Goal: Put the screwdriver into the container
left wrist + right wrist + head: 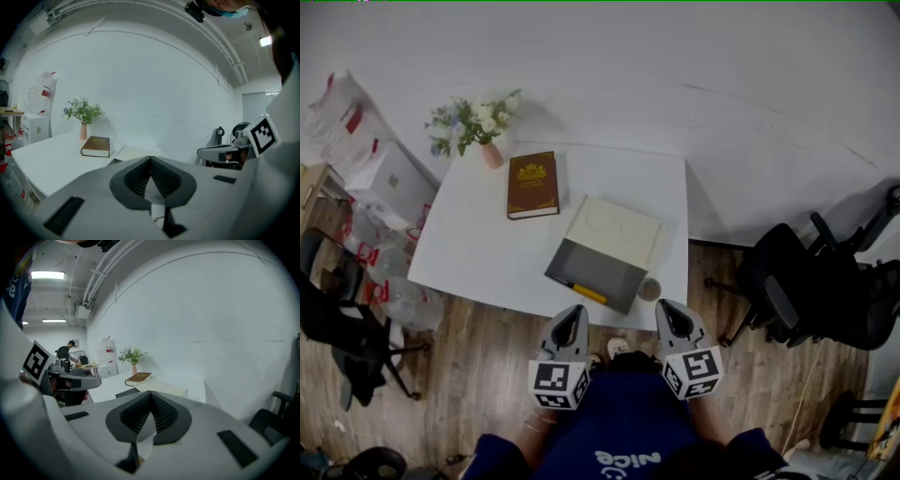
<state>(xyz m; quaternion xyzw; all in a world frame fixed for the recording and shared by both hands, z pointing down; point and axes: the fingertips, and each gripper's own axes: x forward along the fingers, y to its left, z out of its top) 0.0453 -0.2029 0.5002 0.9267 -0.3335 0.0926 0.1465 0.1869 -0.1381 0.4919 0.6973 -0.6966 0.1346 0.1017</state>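
We see screwdriver (pixel 589 293) on grey tray (pixel 586 265) by bench (pixel 478 246) front edge. It lies slantwise, just past left gripper (pixel 573 312). Right gripper (pixel 668 309) sits farther off. Both grippers pressed together, nothing inside. We think left should go.

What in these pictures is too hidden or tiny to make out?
- Head view: screwdriver, too small to show its tip.
- Head view: round thing beside it, too small to identify.
- Head view: book title, too small to read.
- Gripper views: screwdriver hidden behind the left gripper and right gripper bodies.
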